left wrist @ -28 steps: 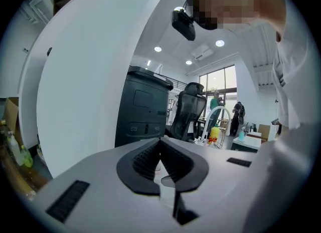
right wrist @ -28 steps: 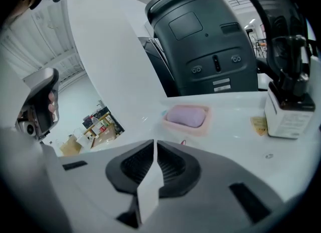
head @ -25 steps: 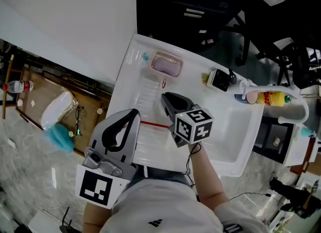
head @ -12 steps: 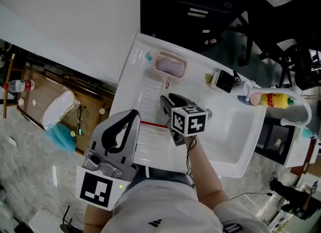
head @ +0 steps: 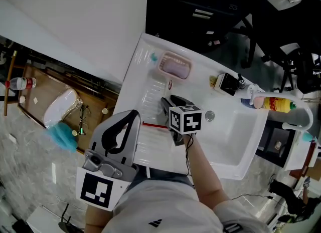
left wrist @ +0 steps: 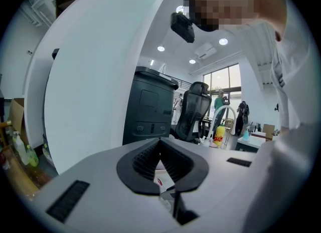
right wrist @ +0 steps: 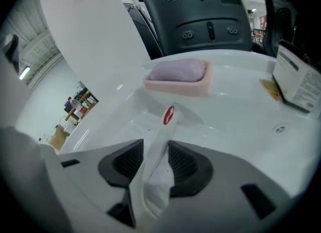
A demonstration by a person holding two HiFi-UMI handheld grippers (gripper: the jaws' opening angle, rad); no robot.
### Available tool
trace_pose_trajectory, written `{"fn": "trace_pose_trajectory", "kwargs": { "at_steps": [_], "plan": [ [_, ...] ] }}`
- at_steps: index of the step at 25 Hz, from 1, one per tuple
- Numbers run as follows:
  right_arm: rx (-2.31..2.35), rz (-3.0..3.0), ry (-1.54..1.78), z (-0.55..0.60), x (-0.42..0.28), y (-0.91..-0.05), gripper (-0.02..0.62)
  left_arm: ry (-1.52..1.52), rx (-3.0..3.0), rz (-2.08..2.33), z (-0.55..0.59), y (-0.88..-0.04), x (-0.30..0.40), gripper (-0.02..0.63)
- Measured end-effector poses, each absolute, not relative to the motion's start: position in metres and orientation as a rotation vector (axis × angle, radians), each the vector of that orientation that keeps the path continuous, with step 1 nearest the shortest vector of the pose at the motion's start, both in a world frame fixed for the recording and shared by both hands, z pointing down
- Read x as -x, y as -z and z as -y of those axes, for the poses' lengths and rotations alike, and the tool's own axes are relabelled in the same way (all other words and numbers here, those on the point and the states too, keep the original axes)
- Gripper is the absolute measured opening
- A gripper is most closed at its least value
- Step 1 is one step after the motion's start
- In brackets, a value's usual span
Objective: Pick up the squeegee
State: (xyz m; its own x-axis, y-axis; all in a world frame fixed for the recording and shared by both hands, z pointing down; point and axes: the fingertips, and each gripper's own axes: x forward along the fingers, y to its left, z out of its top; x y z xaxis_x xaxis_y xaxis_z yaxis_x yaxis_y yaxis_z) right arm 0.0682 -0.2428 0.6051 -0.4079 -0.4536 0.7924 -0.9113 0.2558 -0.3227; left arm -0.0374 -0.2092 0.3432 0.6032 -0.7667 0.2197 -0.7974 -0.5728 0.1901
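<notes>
The squeegee (head: 154, 125) lies on the white drainboard (head: 145, 94), its red blade edge toward me and its white handle (right wrist: 161, 137) with a red tip pointing at the soap dish. My right gripper (head: 168, 102) points steeply down over the handle. In the right gripper view the handle runs between the two dark pads (right wrist: 186, 163), and the right gripper (right wrist: 156, 159) is open: its jaws have just been opening around the handle. My left gripper (head: 129, 117) is held near my body, away from the squeegee, and in its own view the left gripper (left wrist: 159, 144) is shut and holds nothing.
A pink soap dish (head: 175, 65) sits at the drainboard's far end. The sink basin (head: 235, 137) lies to the right, with a small box (head: 228, 83), a yellow bottle (head: 275, 103) and a white faucet (head: 297, 123) on its rim. A wooden shelf (head: 55, 96) stands left of the sink.
My right gripper has sunk toward the drainboard and tipped further down, so it now straddles the squeegee handle. The left gripper has stayed put.
</notes>
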Motion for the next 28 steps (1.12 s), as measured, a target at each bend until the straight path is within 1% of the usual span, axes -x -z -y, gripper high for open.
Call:
{"fn": "trace_pose_trajectory", "kwargs": {
  "at_steps": [12, 16, 28],
  "plan": [
    [-1.218, 1.859, -0.84, 0.244, -0.062, -0.609, 0.147, -0.153, -2.564, 1.278, 0.212, -0.342, 0.041, 0.006],
    [-1.249, 1.857, -0.855, 0.245, -0.061, -0.61, 0.112, -0.152, -2.569, 1.276, 0.211, -0.341, 0.041, 0.006],
    [-1.309, 1.925, -0.927, 0.242, -0.055, -0.597, 0.101, -0.154, -2.577, 1.288, 0.207, -0.336, 0.047, 0.006]
  ]
}}
